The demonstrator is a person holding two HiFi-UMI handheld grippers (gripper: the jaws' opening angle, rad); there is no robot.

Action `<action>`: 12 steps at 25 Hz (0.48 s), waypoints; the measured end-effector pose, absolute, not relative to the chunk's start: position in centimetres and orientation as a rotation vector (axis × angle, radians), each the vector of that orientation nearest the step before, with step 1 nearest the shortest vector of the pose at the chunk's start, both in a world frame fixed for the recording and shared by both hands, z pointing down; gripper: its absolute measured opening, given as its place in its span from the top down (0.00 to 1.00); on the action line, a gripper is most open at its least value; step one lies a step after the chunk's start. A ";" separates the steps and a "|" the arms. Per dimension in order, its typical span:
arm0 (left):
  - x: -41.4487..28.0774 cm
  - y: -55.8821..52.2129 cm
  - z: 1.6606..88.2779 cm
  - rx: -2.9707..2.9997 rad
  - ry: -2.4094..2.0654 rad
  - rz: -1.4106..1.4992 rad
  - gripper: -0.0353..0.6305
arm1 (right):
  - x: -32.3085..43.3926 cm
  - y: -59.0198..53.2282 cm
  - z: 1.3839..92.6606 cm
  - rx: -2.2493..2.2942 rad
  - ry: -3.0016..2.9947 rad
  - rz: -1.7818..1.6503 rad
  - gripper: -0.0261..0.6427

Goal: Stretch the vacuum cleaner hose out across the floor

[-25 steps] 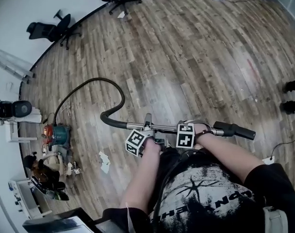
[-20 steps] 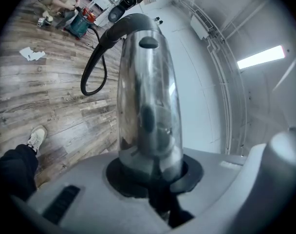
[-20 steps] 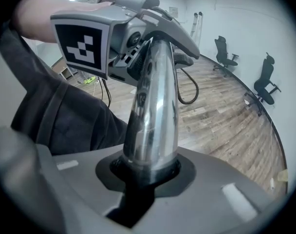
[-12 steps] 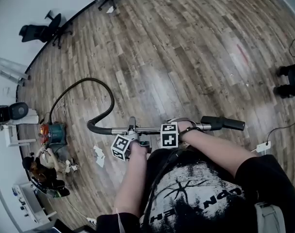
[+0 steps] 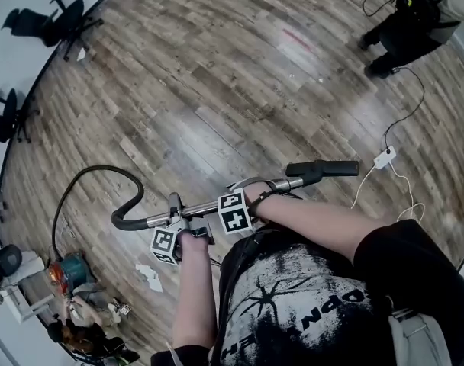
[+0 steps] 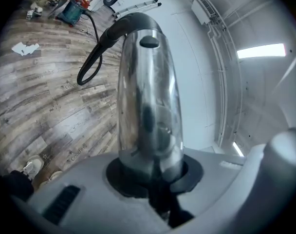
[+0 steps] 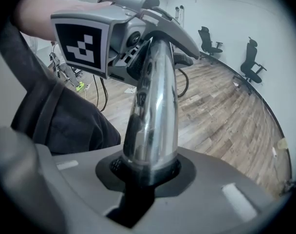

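Both claws are clamped on the vacuum's metal wand (image 5: 209, 203), which is held roughly level in front of the person. The left claw (image 5: 175, 213) is closed around the wand near its left end, where the black hose (image 5: 102, 168) joins. The right claw (image 5: 253, 194) grips it further right, short of the black end piece (image 5: 323, 168). The hose lies in a loop on the wooden floor (image 5: 217, 75), running to the vacuum cleaner (image 5: 68, 271) at near left. Office chairs (image 5: 53, 21) stand far left, and a power strip (image 5: 383, 157) lies to the right.
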State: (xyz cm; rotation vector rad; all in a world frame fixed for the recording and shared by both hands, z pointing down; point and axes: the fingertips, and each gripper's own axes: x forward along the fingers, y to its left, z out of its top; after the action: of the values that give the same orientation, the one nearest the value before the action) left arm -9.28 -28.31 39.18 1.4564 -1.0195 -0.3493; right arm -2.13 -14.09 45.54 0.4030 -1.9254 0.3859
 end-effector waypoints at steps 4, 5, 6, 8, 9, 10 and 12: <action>-9.7 -26.9 40.4 1.462 -0.956 -0.333 0.87 | -3.0 -12.2 46.5 0.452 -1.880 0.416 0.83; -9.5 -26.6 40.8 1.466 -0.939 -0.330 0.87 | -2.9 -11.9 46.8 0.467 -1.870 0.421 0.83; -9.2 -26.2 41.3 1.466 -0.923 -0.325 0.87 | -2.7 -11.4 47.2 0.481 -1.859 0.427 0.83; -8.6 -25.0 42.4 1.459 -0.899 -0.306 0.87 | -2.4 -10.0 48.0 0.500 -1.839 0.445 0.83; -8.5 -24.4 42.9 1.452 -0.893 -0.296 0.87 | -2.4 -9.3 48.3 0.506 -1.832 0.455 0.83; -8.3 -23.8 43.3 1.443 -0.889 -0.287 0.87 | -2.4 -8.7 48.6 0.509 -1.827 0.464 0.83; -7.8 -22.4 43.9 1.430 -0.886 -0.275 0.87 | -1.9 -7.3 48.9 0.515 -1.821 0.474 0.82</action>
State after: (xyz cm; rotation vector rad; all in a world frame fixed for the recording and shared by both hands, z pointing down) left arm -7.80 -22.43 43.86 1.4301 -0.8858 -0.2751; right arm -1.91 -7.29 48.94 0.5147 -1.8209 0.4738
